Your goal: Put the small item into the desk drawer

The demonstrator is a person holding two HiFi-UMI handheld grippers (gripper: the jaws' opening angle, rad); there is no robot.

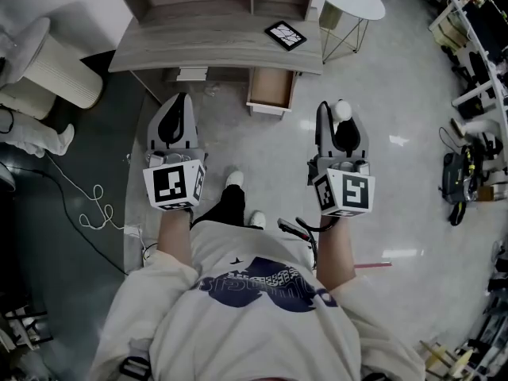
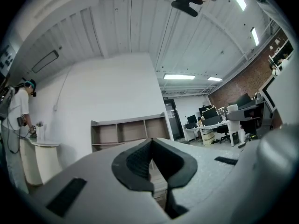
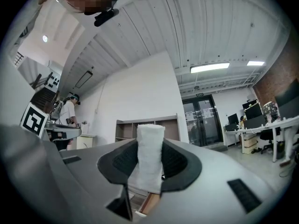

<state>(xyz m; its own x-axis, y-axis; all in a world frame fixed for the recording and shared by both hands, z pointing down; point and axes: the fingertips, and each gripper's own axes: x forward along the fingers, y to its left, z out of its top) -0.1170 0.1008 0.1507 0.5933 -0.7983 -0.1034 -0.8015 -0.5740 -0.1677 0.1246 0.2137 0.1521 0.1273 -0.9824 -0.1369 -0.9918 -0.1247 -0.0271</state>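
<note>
Upright, a white roll (image 3: 150,143) is clamped by the right gripper (image 3: 150,161), the open drawer (image 1: 270,90) seen ahead-left. The left gripper (image 2: 152,158) is held closed.

Grey wood worktop (image 1: 198,42) at far side; black-framed card (image 1: 285,35) flat on right end. Drawer (image 1: 271,88) under right part pulled open.

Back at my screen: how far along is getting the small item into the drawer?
Done: the drawer stands open and the right gripper is clamped on the white item. In hand: it hangs over the floor, short of the desk. Remaining: reach the drawer and release it inside. The left gripper is shut, empty.
</note>
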